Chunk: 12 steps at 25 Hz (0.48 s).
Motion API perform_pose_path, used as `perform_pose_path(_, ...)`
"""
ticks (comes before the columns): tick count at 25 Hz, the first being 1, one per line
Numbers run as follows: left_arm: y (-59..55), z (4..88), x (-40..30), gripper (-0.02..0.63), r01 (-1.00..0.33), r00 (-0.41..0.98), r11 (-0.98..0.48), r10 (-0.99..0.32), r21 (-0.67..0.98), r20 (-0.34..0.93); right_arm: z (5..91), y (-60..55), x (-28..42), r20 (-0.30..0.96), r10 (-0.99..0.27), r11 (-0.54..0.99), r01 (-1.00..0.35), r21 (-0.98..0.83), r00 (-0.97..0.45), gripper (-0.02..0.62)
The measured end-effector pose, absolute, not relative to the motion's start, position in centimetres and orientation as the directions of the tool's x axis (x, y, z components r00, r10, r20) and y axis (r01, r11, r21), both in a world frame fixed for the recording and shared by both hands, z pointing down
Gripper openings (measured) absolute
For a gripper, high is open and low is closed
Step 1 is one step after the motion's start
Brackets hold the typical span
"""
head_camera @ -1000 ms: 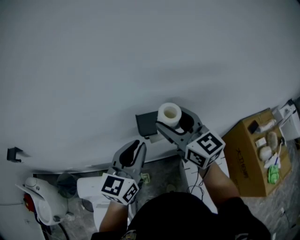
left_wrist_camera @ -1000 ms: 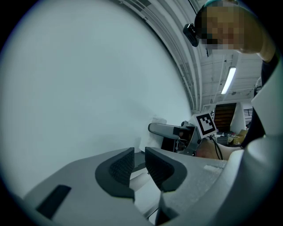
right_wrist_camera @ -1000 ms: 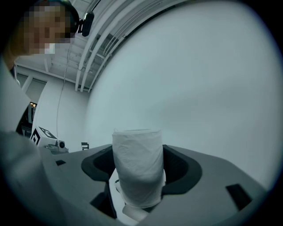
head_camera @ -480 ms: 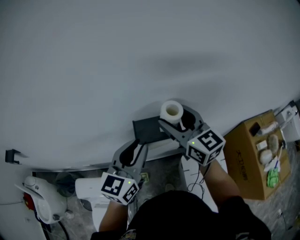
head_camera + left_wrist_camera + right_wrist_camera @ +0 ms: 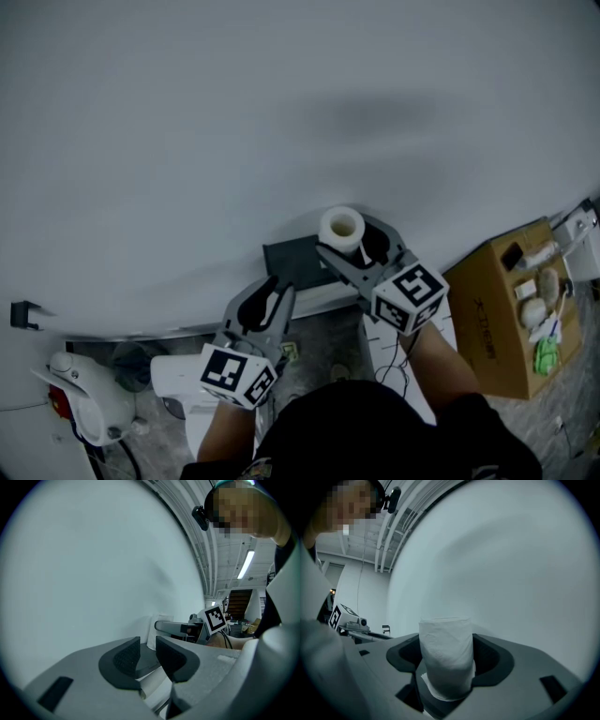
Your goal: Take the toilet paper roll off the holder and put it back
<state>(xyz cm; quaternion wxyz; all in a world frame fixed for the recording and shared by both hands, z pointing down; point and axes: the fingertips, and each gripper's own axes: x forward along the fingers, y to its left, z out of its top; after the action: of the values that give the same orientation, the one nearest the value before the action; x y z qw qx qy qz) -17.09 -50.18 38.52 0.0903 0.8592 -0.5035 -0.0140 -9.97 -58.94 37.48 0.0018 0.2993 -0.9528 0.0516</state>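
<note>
The right tool (image 5: pixel 349 246) is clamping the toilet paper roll (image 5: pixel 340 226) upright between its jaws, close to the white wall (image 5: pixel 281 112) and just beside the dark holder (image 5: pixel 292 264). The left tool (image 5: pixel 147 649) is pointing toward the holder. Its jaws have just been opening and are now standing slightly apart, gripping nothing.

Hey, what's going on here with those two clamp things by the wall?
A person faces a white wall with a handheld gripper in each hand. The right gripper is shut on a toilet paper roll, held upright next to the dark wall holder. The left gripper sits at that holder; its jaws have just been opening, with the holder's dark plate showing in the gap, unpinched. The roll is not yet back on.
</note>
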Motion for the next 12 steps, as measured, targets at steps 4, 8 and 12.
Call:
perform_pose_path(4, -50.19, 38.63, -17.37, 0.089, -0.863, 0.491, -0.474, -0.868, 0.172, 0.070, 37.38, -58.89, -10.22, 0.028, -0.570, 0.816, -0.570, -0.095, -0.821, 0.308)
perform_pose_path(8, -50.02, 38.63, -17.36, 0.089, -0.864, 0.490, -0.473, -0.869, 0.174, 0.072, 37.33, -58.81, -10.12, 0.026, -0.575, 0.813, -0.575, -0.096, -0.818, 0.313)
perform_pose_path(12, -49.85, 38.64, -17.57, 0.089, -0.864, 0.489, -0.472, -0.869, 0.175, 0.069, 37.46, -58.87, -10.14, 0.032, -0.584, 0.806, -0.584, -0.091, -0.811, 0.314)
